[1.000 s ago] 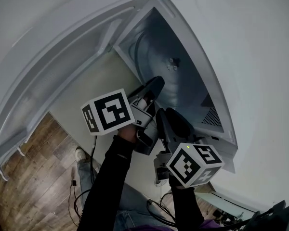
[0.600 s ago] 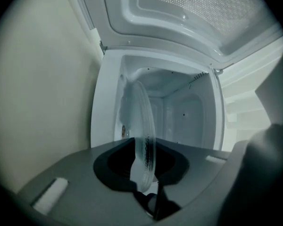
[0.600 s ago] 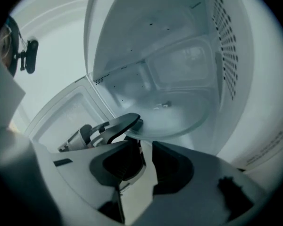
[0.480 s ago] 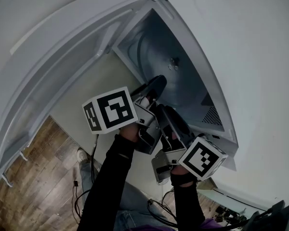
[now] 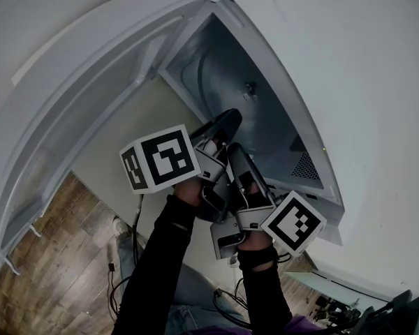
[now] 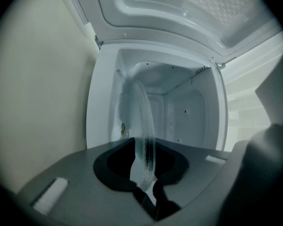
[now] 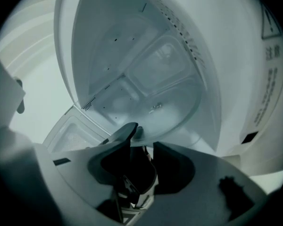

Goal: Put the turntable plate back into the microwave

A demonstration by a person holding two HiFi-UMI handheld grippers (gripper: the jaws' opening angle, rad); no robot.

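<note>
- Between the narrowly set jaws of the left tool (image 5: 223,128) sits the glass turntable plate (image 6: 143,126). It is gripped by its near rim and appears edge-on in the left gripper view.
- Ahead of the left tool, the rest of the plate reaches into the open cavity of the white microwave (image 5: 297,142). Whether it rests on the cavity floor cannot be told.
- Just beside the left tool is the right tool (image 5: 239,160), which points into the same cavity.
- At the right tool, the jaws have just been opening and stand wide. Their pads press on nothing, and the plate's rim lies just past their tips.
- On the left tool's outer side, away from the right tool, the microwave door (image 5: 91,82) is swung wide open.
- Behind both tools are the person's dark sleeves (image 5: 160,257), and beyond them a wooden floor (image 5: 49,250).
</note>
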